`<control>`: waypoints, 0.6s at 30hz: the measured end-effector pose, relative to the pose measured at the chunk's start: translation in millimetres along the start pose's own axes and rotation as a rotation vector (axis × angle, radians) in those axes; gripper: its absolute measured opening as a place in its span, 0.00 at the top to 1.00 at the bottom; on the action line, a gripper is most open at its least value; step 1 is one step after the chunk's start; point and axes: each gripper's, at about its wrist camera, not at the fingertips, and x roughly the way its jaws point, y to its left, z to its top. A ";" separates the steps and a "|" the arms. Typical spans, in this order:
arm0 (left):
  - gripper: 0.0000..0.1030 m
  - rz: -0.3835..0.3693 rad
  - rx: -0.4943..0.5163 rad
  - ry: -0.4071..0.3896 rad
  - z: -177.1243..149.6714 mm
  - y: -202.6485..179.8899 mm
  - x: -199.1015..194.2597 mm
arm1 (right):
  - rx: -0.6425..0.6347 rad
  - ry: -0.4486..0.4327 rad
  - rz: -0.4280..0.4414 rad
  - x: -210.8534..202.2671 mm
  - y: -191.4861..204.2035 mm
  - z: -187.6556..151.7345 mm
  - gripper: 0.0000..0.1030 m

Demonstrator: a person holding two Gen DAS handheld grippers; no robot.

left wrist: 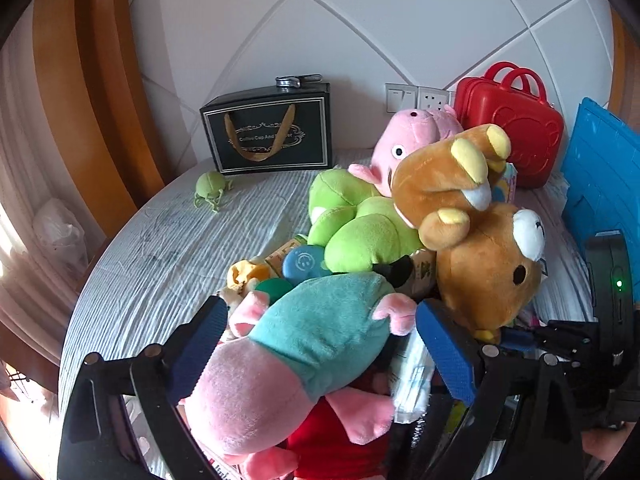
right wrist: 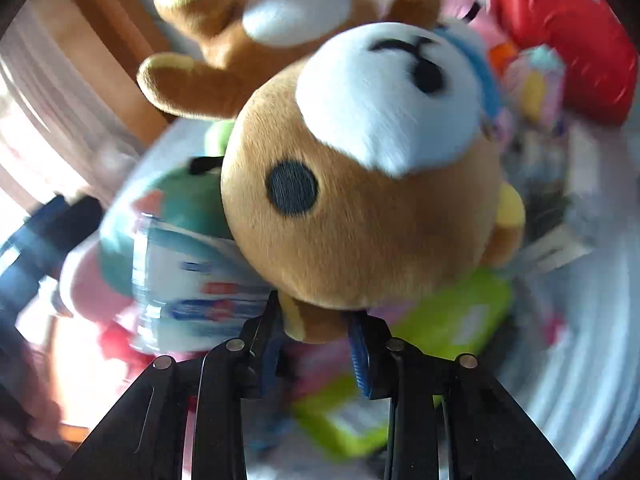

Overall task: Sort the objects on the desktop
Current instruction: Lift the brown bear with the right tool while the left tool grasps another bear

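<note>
Two grippers over one crowded table [left wrist: 160,240] with a striped grey cloth. Left gripper [left wrist: 320,320] spread wide, astride one pink pig plush in a teal shirt [left wrist: 304,344], blue pads flanking its body without pressing. Right gripper [right wrist: 316,332] clenched narrow on the lower ear of one brown bear plush [right wrist: 360,208], head turned upside down and filling the right wrist view; same bear [left wrist: 480,264] seen from the left, legs up, atop the heap at centre right. Also in the heap: one green plush [left wrist: 356,224], one second pink pig plush [left wrist: 404,144] behind it, one blue round disc with a smiley [left wrist: 302,262], one small yellow plush scrap [left wrist: 244,274]. Alone on the cloth at far left, one small green bug-like toy [left wrist: 210,192]. Against the wall: one black gift bag with gold handle [left wrist: 268,128], one red toy suitcase [left wrist: 516,124], two wall switch plates [left wrist: 416,98]. Beneath the bear, blurred, possibly one printed packet [right wrist: 188,276] and two lime-green boxes [right wrist: 452,312].
</note>
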 end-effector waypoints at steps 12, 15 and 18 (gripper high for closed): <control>0.06 -0.219 0.147 0.021 2.1 -94.1 -2.0 | -0.032 0.000 -0.237 -41.3 -100.5 -47.0 0.63; 0.06 -0.216 0.185 0.085 -9.1 -118.5 23.9 | 0.028 -0.016 -0.197 -48.5 -113.4 -51.2 0.44; 0.06 -0.220 0.222 0.150 -21.3 -139.9 47.0 | 0.076 -0.041 -0.158 -58.2 -122.3 -62.0 0.23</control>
